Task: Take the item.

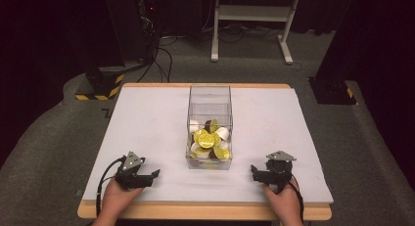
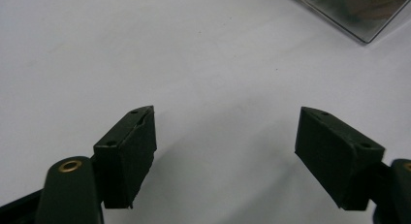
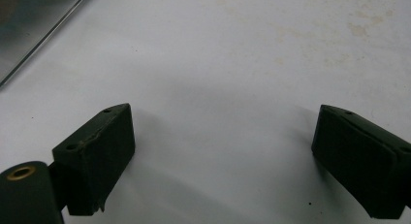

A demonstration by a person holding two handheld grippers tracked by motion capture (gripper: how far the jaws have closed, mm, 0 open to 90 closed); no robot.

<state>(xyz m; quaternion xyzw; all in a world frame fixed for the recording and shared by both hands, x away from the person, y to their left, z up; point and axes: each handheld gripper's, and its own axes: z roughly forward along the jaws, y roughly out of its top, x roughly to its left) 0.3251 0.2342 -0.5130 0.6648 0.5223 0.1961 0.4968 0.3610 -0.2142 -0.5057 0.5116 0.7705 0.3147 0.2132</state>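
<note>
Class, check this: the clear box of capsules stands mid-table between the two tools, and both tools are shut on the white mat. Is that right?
Not quite. The clear box of capsules does stand mid-table between them, but the left tool and right tool are open, jaws wide apart and empty over the white mat. Both gripper views show this.

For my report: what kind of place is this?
Probably a lab recording setup, not a home: a white-covered table, hazard-striped stand bases on grey carpet, cables, and hand-held grippers, left and right.

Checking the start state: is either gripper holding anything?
No: the left gripper and right gripper both gape over bare table.
</note>
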